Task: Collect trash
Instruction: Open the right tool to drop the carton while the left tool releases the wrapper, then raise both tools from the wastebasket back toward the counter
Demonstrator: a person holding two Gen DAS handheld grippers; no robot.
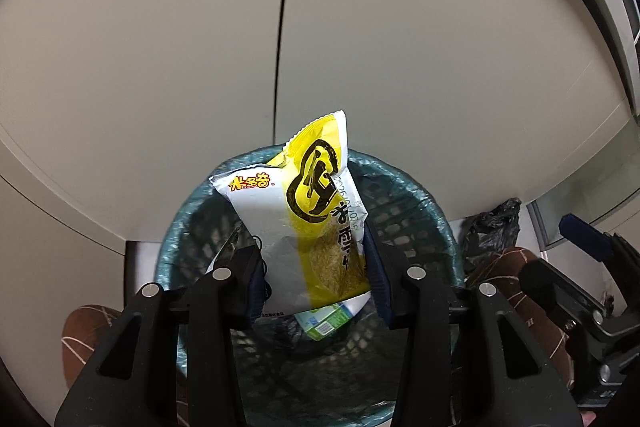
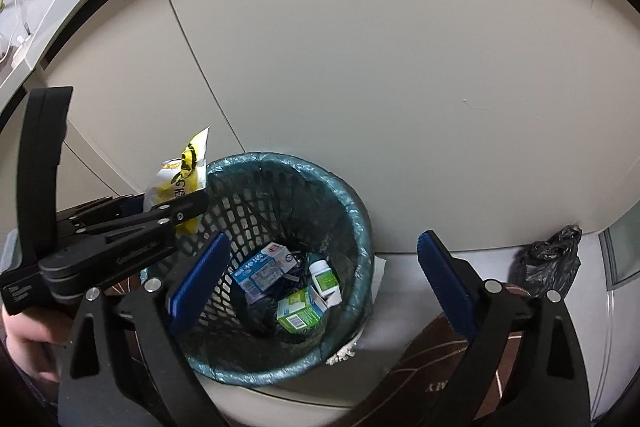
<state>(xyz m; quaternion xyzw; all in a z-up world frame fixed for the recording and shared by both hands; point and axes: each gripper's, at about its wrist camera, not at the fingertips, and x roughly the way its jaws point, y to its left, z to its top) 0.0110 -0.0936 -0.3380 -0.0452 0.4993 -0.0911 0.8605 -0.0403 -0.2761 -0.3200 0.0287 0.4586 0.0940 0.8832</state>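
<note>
My left gripper (image 1: 312, 251) is shut on a yellow and white snack bag (image 1: 304, 211), held upright over the left rim of the teal-lined mesh bin (image 1: 420, 195). The bag (image 2: 182, 175) and the left gripper (image 2: 176, 211) also show at the left in the right wrist view. My right gripper (image 2: 320, 267) is open and empty above the bin (image 2: 352, 219). Inside the bin lie a blue and white box (image 2: 262, 267), a green box (image 2: 298, 313) and a small white bottle (image 2: 325, 277).
The bin stands against a beige cabinet wall (image 2: 360, 67). A crumpled black plastic bag (image 2: 548, 263) lies on the floor to the right; it also shows in the left wrist view (image 1: 492, 231). A brown patterned mat (image 2: 440, 359) lies beside the bin.
</note>
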